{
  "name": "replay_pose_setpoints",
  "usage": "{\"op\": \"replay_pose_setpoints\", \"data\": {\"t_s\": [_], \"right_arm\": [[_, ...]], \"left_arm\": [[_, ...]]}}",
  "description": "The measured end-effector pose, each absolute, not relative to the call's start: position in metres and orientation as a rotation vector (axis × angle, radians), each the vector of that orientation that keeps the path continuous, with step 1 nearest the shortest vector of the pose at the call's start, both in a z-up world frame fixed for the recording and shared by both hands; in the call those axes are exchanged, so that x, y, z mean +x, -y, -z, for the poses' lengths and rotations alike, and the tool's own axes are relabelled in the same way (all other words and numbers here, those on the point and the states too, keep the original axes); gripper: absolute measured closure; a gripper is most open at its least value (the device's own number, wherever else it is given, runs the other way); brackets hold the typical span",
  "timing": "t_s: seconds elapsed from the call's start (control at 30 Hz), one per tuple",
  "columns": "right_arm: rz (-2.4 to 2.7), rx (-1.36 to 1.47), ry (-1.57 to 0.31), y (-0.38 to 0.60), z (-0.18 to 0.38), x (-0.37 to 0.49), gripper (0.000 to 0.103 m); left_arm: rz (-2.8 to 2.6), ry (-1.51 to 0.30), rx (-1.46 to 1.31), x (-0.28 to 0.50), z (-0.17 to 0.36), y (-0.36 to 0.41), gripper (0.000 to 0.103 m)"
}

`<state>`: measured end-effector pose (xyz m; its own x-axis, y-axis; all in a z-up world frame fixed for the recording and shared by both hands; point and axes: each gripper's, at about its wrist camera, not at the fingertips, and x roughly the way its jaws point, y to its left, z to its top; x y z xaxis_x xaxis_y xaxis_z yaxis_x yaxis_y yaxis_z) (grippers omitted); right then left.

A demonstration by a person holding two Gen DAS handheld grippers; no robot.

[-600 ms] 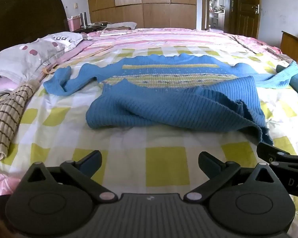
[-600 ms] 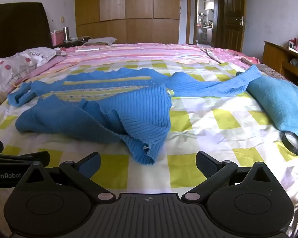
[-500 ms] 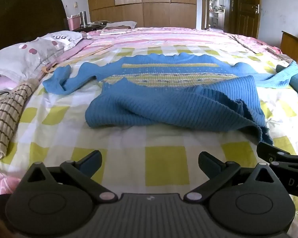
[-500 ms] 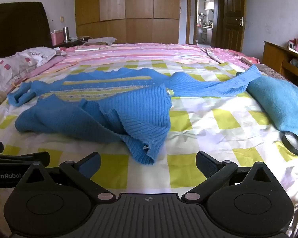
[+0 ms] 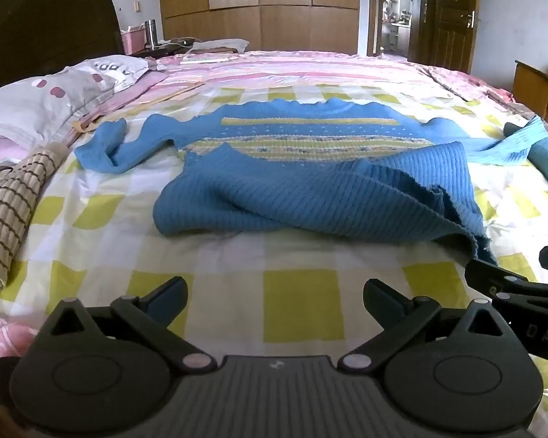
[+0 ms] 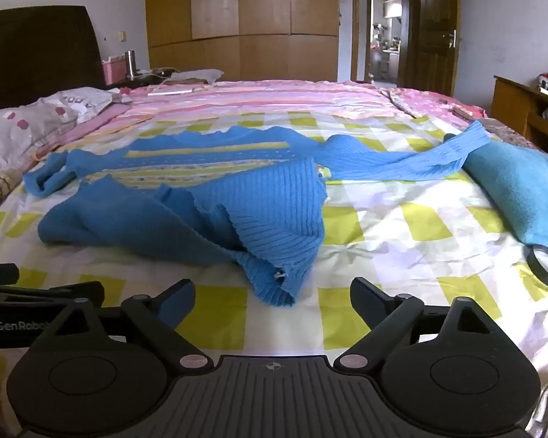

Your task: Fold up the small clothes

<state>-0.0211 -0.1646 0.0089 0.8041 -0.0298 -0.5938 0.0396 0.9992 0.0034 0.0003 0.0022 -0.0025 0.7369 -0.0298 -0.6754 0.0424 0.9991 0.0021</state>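
A blue knit sweater with yellow patterned stripes lies on the checked bedsheet, its lower half folded up over the body and rumpled. It also shows in the right wrist view. One sleeve lies out to the left, the other sleeve stretches right. My left gripper is open and empty, just short of the sweater's near edge. My right gripper is open and empty, with the sweater's hanging corner between its fingertips' line.
A folded teal cloth lies at the right with a magnifying glass beside it. A striped beige garment and pillows lie at the left. A wardrobe and door stand beyond the bed.
Both grippers have moved slightly closer to the sweater. The sweater has not moved.
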Motion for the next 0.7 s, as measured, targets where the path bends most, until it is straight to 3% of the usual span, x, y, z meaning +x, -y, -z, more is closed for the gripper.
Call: {"op": "replay_pose_setpoints", "data": {"t_s": [0.37,0.7], "right_arm": [[0.037,0.015,-0.648,0.1639,-0.0073,-0.0193,0.023],[0.034,0.009,-0.647,0.1622,-0.0093,-0.0179,0.026]], "left_arm": [[0.067,-0.734,0.01,-0.0008,0.0016,-0.0006,0.0],[0.076,-0.733,-0.01,-0.0002,0.0001,-0.0031,0.0]]}}
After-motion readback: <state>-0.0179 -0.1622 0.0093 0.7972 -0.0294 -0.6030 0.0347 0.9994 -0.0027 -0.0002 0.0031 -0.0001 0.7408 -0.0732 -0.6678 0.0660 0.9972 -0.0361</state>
